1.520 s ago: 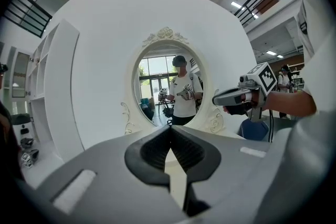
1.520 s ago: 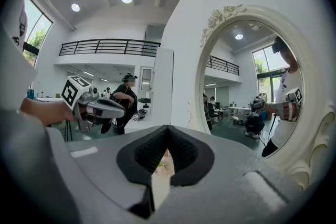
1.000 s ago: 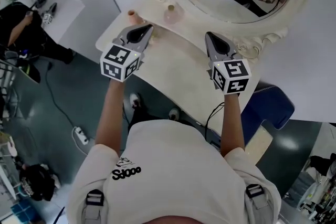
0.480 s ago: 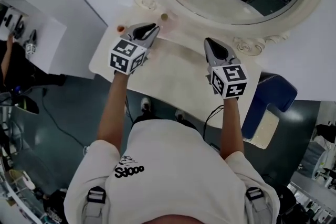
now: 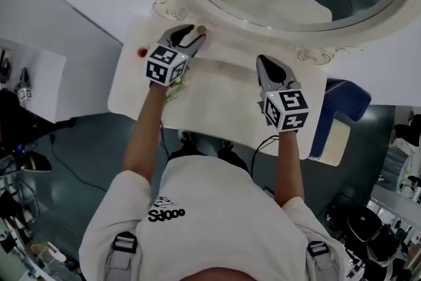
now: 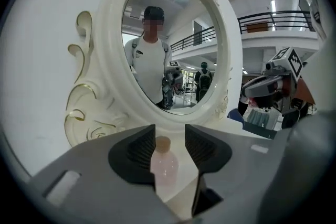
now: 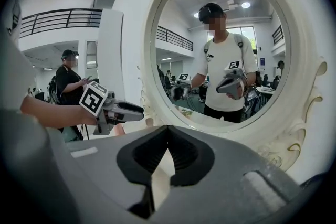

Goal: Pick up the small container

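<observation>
Small container: pale pink bottle w/ tan cap, upright on cream worktop, close under lower rim of oval mirror, toward worktop's left end. Long axis vert. Left gripper is at it: jaws wide, one pad either side of bottle, cap showing in the gap btwn the tips. Bottle sits off-ctr in that gap, against or just beside the left-hand pad w/ clear space on the other side; can't tell if the pad actually touches. No squeeze yet, by the look. Head view agrees: left gripper points at mirror base, cap of small container peeking out just past the tips. Right gripper well apart to the right, over mid-worktop, also aimed at mirror. Right gripper view has the right gripper w/ jaws drawn together at the tips, nothing btwn them. So left is nearer by far; right looks idle. Judgement: approach approx done, next is close + lift. Jaws come in horiz. across a vert. bottle, so grip should land on body below cap. Risk: the off-ctr pad shoves bottle sideways as jaws close; smooth round body may slip or tip toward mirror frame. Small orange item at far left of worktop, not involved.
</observation>
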